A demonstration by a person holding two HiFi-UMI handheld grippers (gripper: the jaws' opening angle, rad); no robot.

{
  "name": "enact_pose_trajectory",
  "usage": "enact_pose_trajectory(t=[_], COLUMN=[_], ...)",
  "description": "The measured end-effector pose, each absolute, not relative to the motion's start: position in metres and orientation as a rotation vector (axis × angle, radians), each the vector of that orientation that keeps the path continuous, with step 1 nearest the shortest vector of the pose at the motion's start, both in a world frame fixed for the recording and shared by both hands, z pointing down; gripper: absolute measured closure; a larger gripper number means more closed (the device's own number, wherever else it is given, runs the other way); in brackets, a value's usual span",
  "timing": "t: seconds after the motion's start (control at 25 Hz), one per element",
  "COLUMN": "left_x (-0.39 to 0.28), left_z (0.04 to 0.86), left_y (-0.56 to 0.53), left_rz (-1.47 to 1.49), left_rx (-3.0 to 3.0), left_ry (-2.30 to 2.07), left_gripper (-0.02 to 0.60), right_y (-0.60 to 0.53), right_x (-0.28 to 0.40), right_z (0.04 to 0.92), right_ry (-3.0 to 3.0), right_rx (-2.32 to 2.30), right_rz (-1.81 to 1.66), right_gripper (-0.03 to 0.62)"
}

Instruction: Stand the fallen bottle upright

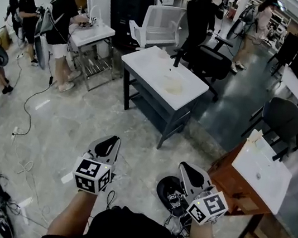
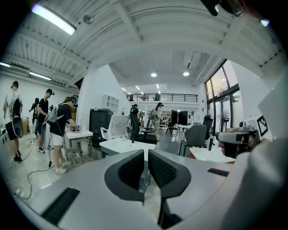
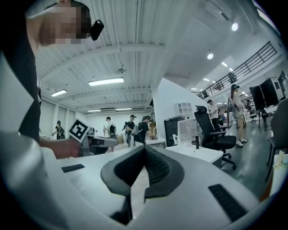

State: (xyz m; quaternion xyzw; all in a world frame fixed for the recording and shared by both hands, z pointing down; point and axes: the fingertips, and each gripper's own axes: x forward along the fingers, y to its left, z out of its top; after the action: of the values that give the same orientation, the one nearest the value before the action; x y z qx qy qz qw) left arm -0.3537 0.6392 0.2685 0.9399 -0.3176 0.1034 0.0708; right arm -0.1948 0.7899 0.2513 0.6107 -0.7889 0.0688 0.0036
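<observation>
A white table (image 1: 146, 67) stands a few steps ahead of me, in the middle of the head view. On it lies a pale, see-through bottle (image 1: 172, 84), too small to make out clearly. A slim dark thing (image 1: 176, 59) stands upright behind it on the same table and also shows in the right gripper view (image 3: 196, 143). Both grippers are held low, near my body and far from the table. My left gripper (image 1: 111, 142) (image 2: 146, 152) shows a thin slit between its pads, with nothing in it. My right gripper (image 1: 187, 168) (image 3: 144, 149) has its tips touching and holds nothing.
A white chair (image 1: 162, 24) and a black office chair (image 1: 205, 37) stand behind the table. Several people work at a small table (image 1: 92, 34) on the left. At the right is a wooden desk with a white top (image 1: 259, 168). Cables (image 1: 19, 170) lie on the floor.
</observation>
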Motion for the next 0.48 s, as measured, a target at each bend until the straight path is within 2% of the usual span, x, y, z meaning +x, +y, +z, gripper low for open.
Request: enact_pose_trajectory(t=[0.48], left_x=[-0.308], left_z=[0.284], left_y=[0.633], left_rz=[0.349], left_rx=[2.828], left_ry=[-0.931], left_gripper=[0.54], right_y=[0.779], right_x=[-0.156], right_z=[0.275], right_ry=[-2.496], right_rx=[1.875], right_rz=[0.332], right_gripper=[0.582])
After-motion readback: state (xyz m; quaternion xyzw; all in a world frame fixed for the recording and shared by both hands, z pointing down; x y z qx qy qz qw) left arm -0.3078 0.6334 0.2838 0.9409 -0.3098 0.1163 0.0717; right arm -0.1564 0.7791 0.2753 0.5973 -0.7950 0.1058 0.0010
